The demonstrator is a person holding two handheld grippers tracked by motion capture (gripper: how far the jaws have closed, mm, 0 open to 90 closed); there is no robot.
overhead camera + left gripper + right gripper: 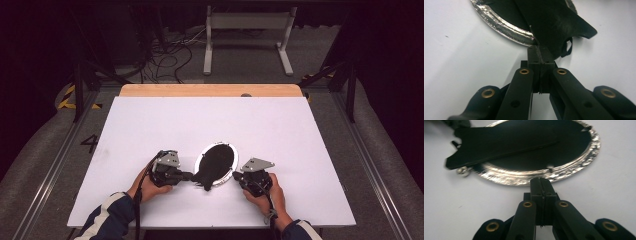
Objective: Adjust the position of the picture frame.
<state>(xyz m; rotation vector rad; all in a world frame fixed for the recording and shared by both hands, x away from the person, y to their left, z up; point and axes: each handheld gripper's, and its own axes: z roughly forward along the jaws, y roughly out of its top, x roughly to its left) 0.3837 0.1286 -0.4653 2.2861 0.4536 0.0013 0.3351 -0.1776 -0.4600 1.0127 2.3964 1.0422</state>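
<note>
An oval silver picture frame (235,159) lies face down on the white table, black back up. Its black stand flap (210,170) slants toward the near left. My left gripper (192,176) is shut, its tips pinching the near edge of that flap (554,22) beside the silver rim (506,26). A thin black ribbon loop (567,47) hangs from the flap. My right gripper (235,176) is shut with nothing between its jaws. In the right gripper view its tips (541,180) rest against the frame's rim (574,167), and the flap (506,142) lies across the back.
The white board (150,130) covers a wooden table whose far edge (210,90) shows. Metal rails run along both sides on the floor, and a white stand (247,30) and cables lie beyond. A small metal ring (462,171) sits at the frame's edge.
</note>
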